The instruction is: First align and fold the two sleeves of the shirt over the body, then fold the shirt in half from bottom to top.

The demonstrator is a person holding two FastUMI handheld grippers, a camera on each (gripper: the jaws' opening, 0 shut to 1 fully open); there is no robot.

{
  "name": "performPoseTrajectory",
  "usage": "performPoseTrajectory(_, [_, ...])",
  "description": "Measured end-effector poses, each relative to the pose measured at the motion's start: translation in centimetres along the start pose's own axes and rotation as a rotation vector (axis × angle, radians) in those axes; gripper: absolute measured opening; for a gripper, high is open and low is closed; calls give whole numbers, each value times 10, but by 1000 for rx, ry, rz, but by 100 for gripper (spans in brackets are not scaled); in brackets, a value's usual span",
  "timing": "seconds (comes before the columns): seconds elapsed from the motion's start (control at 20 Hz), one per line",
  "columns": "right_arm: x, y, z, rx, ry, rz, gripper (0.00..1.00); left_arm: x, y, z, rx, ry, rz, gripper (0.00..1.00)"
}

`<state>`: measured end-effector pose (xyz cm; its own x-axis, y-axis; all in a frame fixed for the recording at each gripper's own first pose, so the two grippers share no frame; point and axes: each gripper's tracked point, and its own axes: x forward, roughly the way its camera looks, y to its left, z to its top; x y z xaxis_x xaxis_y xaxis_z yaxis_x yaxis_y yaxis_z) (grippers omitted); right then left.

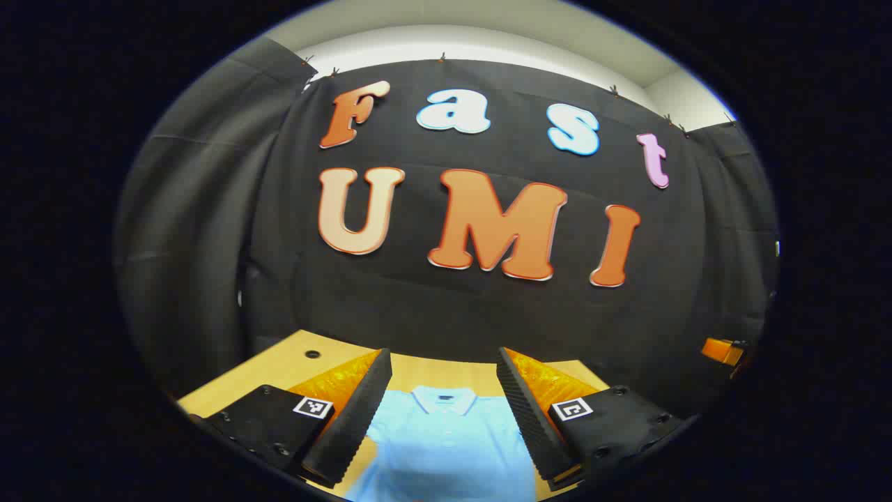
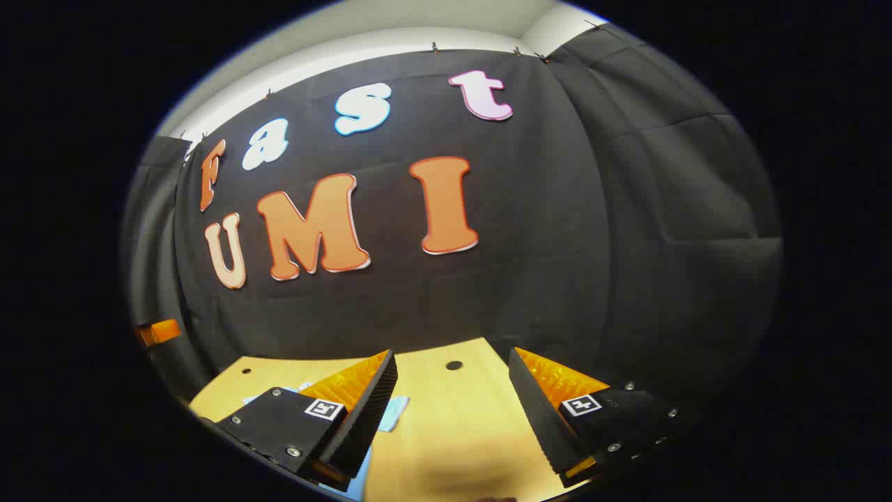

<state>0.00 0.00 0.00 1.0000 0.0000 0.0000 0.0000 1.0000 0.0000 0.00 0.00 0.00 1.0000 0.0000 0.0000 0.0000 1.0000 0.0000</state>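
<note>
A light blue polo shirt lies flat on the wooden table, its collar pointing toward the back wall. My left gripper hovers above the shirt's upper body, open, with nothing between its fingers. In the right gripper view, a light blue sleeve edge of the shirt peeks out beside the left finger. My right gripper is open over bare table to the right of the shirt, holding nothing.
The table ends at the black cloth wall behind it. Small round holes sit in the tabletop near the back edge, one hole at the left and one hole at the right. The other gripper's tip shows far right.
</note>
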Motion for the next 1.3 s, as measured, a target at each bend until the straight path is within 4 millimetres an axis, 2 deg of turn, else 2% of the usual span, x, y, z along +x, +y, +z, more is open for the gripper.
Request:
performPoseTrajectory(0.15, [7, 61, -12, -9, 18, -7, 98, 17, 68, -4, -1, 23, 7, 98])
performPoseTrajectory(0.25, [12, 89, -14, -37, 16, -47, 100, 31, 113, -3, 9, 33, 22, 98])
performPoseTrajectory(0.4, [15, 135, -17, 2, 20, -62, 100, 46, 156, 3, -9, 44, 9, 98])
performPoseTrajectory(0.5, [16, 156, -20, -11, 25, -56, 98, 56, 180, 11, -26, 28, 21, 99])
performPoseTrajectory(0.65, [19, 168, -18, -77, 29, -68, 100, 71, 196, 9, -30, 31, 38, 99])
performPoseTrajectory(0.85, [30, 174, -18, -108, 41, -47, 98, 79, 202, -1, -5, 60, 76, 99])
performPoseTrajectory(1.15, [45, 165, -27, -110, 97, -20, 98, 90, 174, 11, 28, 30, 55, 99])
performPoseTrajectory(1.3, [52, 157, -38, -114, 140, -21, 98, 89, 161, 3, 31, 42, 44, 99])
